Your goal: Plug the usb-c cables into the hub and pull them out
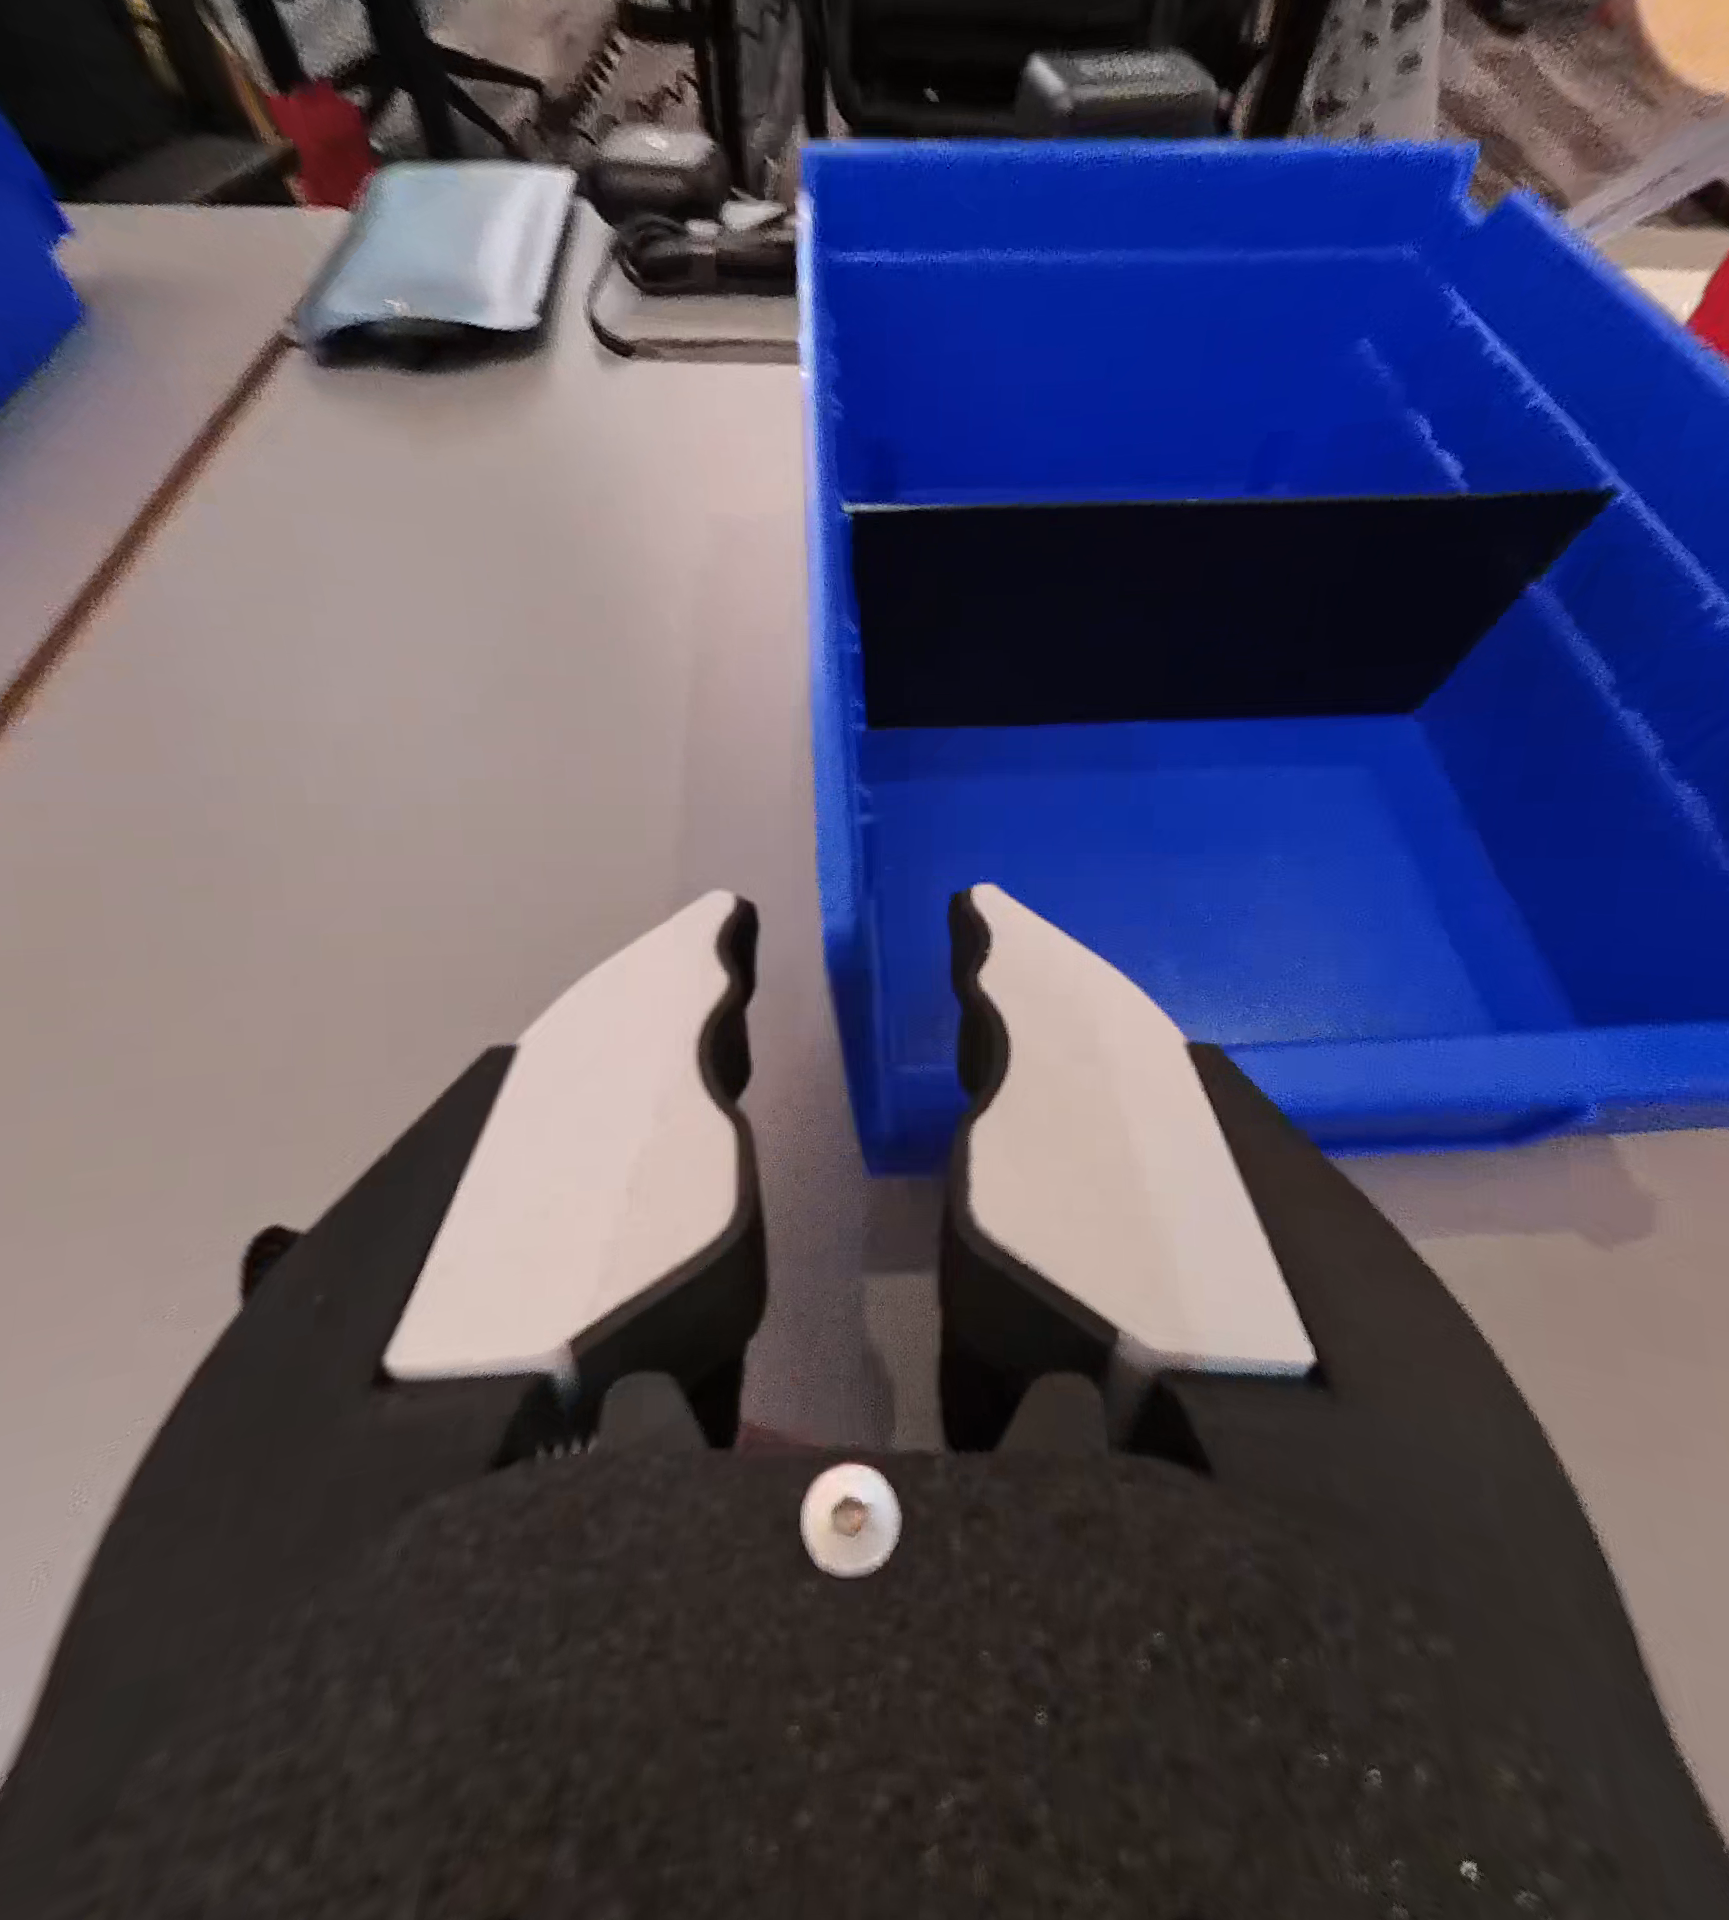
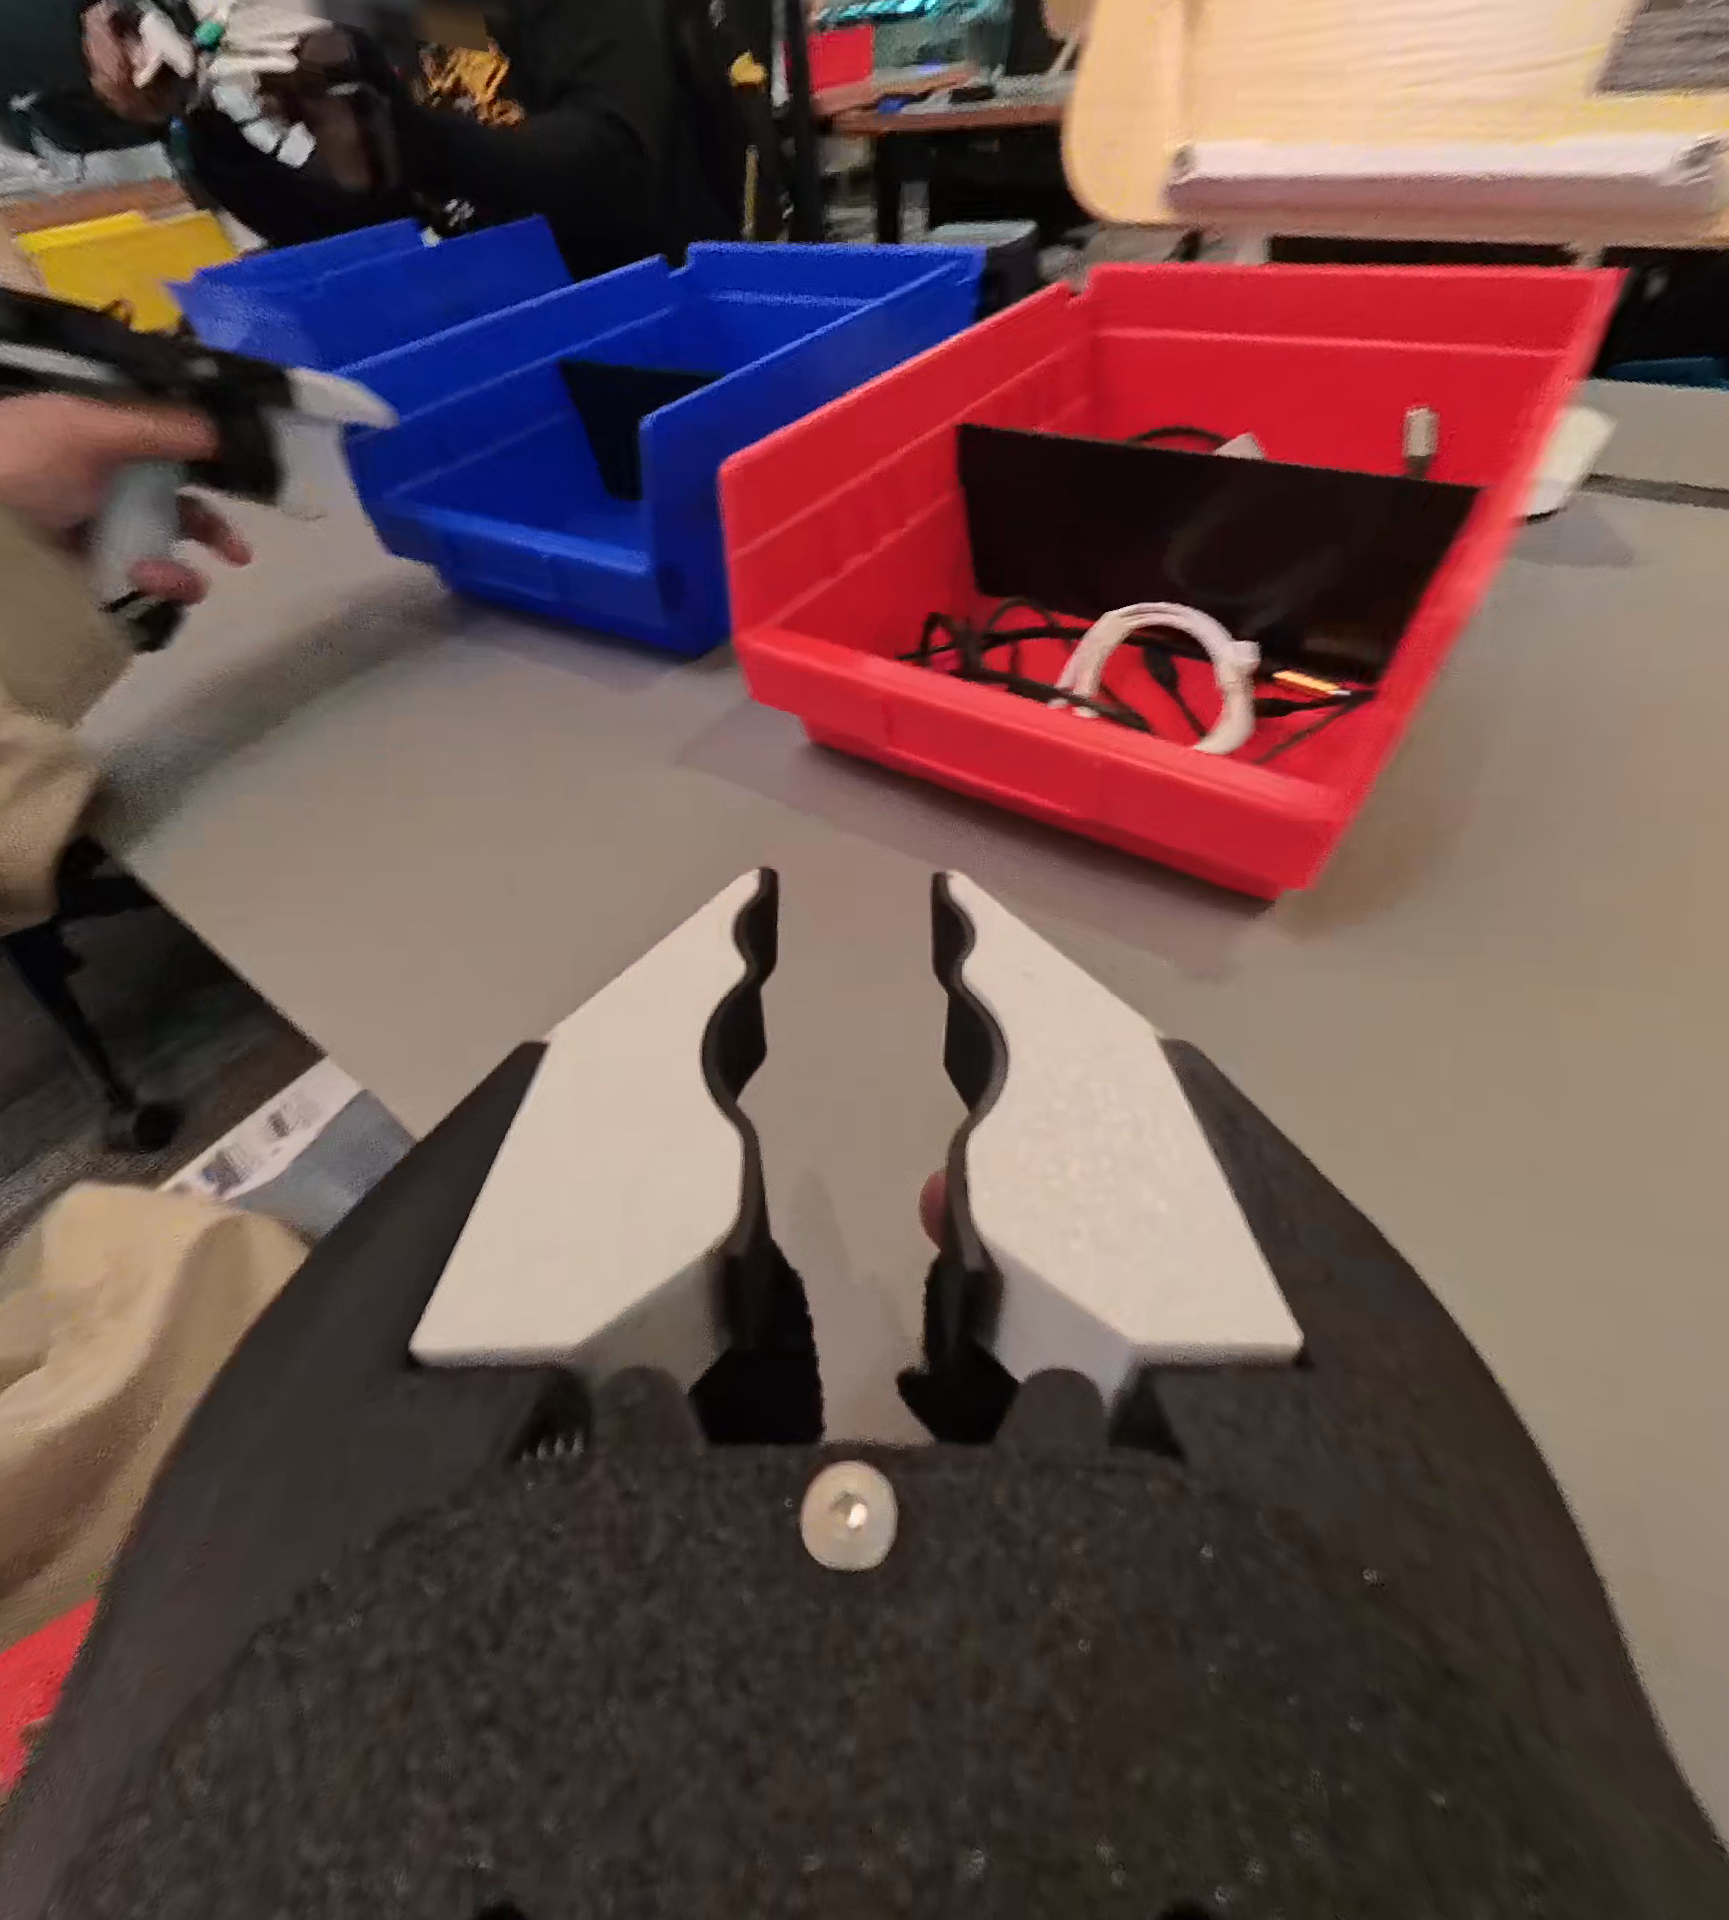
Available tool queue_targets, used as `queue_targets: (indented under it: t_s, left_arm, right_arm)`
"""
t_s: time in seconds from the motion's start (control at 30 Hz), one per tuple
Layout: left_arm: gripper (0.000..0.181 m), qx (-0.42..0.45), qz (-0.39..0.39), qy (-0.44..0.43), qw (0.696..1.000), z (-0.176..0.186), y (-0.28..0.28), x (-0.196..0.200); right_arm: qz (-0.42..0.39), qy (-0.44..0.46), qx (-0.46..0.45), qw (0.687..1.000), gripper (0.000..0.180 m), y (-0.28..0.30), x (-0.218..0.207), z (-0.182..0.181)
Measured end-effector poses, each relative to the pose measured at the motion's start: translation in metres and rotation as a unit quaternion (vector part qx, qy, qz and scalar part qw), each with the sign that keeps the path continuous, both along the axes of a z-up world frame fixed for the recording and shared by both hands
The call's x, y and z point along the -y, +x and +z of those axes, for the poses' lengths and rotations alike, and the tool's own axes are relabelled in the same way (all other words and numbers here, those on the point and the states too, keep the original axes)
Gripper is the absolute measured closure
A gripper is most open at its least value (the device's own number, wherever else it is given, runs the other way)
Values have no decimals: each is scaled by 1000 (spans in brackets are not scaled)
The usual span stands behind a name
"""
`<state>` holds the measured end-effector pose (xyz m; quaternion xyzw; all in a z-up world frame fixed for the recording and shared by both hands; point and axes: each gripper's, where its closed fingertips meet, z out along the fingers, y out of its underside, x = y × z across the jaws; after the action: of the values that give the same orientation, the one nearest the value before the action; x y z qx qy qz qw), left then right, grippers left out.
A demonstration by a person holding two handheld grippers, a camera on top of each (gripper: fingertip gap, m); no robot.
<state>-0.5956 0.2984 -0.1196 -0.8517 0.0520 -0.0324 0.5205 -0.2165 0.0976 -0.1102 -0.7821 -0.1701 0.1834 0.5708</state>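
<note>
Lying in red bin (image 2: pixel 995 743), cables (image 2: pixel 1166 665) well beyond right gripper (image 2: pixel 852 899).

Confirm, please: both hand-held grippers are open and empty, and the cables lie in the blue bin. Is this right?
Not quite. The cables lie in the red bin, as the right wrist view shows; the blue bin is empty in the left wrist view. The rest holds: the left hand-held gripper and the right hand-held gripper are open and empty.

Red bin (image 2: pixel 1047 748) ahead, blue bin (image 2: pixel 569 561) left; table (image 2: pixel 486 790) btwn free.
</note>
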Motion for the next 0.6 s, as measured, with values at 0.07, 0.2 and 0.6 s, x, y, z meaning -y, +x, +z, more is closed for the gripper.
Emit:
queue_targets:
  t_s: [0.07, 0.2, 0.6]
  left_arm:
    - [160, -8, -8, -21, 1000, -14, 4, -13]
    - [178, -6, -2, -31, 1000, -21, 6, -9]
    - [177, -18, 29, -25, 999, -21, 2, 140]
  right_arm:
    - [27, -3, 11, 1000, 149, -25, 3, -1]
    - [59, 12, 80, 995, 148, -68, -3, -8]
    - [15, -6, 49, 999, 138, -182, -68, -26]
